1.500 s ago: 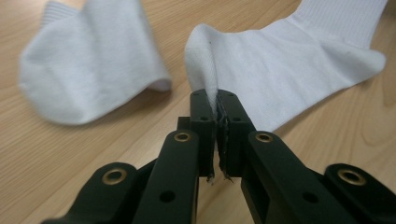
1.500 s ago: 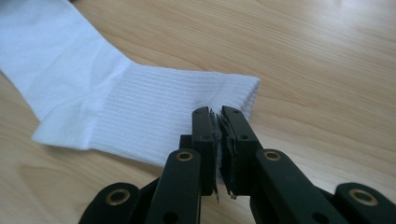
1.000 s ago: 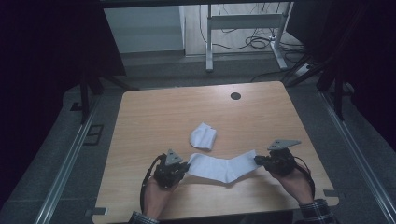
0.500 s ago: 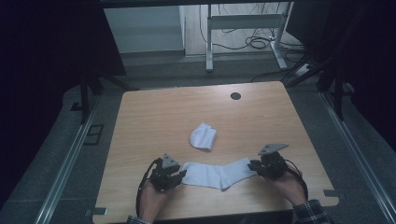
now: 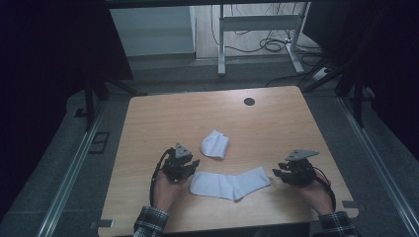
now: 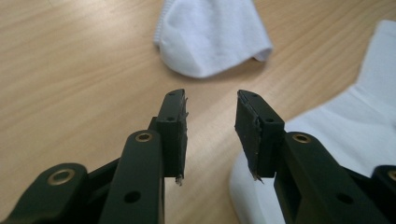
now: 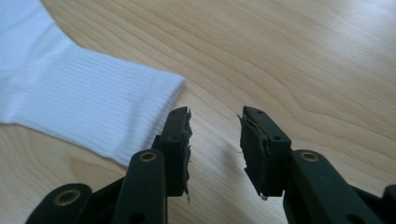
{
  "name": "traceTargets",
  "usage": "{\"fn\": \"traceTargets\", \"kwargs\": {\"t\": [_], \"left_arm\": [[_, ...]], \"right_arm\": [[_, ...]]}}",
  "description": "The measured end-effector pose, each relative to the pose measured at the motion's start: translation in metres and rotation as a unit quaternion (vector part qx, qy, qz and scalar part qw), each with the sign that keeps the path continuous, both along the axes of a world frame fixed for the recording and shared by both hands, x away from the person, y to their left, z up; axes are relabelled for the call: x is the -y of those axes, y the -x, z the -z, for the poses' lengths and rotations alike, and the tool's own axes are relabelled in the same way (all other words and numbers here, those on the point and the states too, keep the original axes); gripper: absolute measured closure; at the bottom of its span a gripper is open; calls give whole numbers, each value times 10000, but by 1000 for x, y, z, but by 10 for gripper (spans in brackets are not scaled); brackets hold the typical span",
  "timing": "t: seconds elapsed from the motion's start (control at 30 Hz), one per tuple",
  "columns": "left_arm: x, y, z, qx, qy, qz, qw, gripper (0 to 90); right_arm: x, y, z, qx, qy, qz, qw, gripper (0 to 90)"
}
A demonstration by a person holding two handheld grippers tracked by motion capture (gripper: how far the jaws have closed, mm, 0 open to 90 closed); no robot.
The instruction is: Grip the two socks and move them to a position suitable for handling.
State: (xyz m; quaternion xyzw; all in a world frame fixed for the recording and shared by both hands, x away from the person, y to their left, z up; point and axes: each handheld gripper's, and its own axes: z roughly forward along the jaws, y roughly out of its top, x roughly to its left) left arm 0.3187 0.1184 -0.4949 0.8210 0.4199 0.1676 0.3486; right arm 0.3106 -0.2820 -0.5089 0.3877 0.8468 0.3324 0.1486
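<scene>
Sock lies flat between both opened claws, touching neither.

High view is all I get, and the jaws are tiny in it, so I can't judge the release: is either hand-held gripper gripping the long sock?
Observer: No. In its own view the left hand-held gripper has its jaws apart over bare table. They have just been opening, and the long sock lies beside one jaw, not between them.
Operator: And the right one?
Observer: The right hand-held gripper has also just been opening, and nothing is between its jaws.
Operator: Which end of the sock is on its side?
Observer: The ribbed cuff, just left of its jaws in that view.
</scene>
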Motion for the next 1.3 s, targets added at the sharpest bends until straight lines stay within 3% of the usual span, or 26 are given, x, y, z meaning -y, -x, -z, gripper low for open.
{"fn": "traceTargets", "kwargs": {"t": [0.37,0.53,0.67,0.73,0.77,0.8,0.9,1.03,1.1,1.13,1.17,1.23,1.27,1.3], "left_arm": [[18,-42,4,-68,-62,4,10000,671],[25,-57,10,-67,-92,-99,9999,643],[28,-64,17,-66,-151,-156,9997,571],[28,-71,28,-202,-201,-276,9992,560],[28,-71,28,-202,-201,-276,9992,574],[28,-73,33,-319,-191,-242,9990,637],[29,-71,35,-407,-45,-77,9991,803],[33,-69,26,-392,197,27,9990,856],[39,-67,6,-238,489,122,9984,857],[43,-66,-3,-160,545,172,9982,857],[43,-66,-3,-160,545,172,9982,857],[52,-66,-23,0,605,290,9977,858],[52,-66,-23,0,605,290,9977,858],[61,-67,-36,95,664,350,9971,857]], "right_arm": [[23,-3,10,57,118,235,9996,508],[28,-4,15,55,190,244,9995,480],[28,-4,18,-17,175,174,9997,446],[28,-5,19,-74,84,161,9998,438],[28,-5,19,-74,84,161,9998,438],[29,-5,20,-75,63,140,9999,429],[30,-5,20,-62,21,126,9999,424],[30,-5,21,-75,-37,143,9999,418],[30,-5,21,-61,-30,133,9999,410],[29,-5,21,-55,-22,129,9999,406],[29,-5,21,-48,-27,120,9999,404],[29,-5,21,-45,-34,116,9999,399],[29,-5,21,-45,-34,116,9999,399],[29,-5,22,-44,-57,114,9999,394]]}}
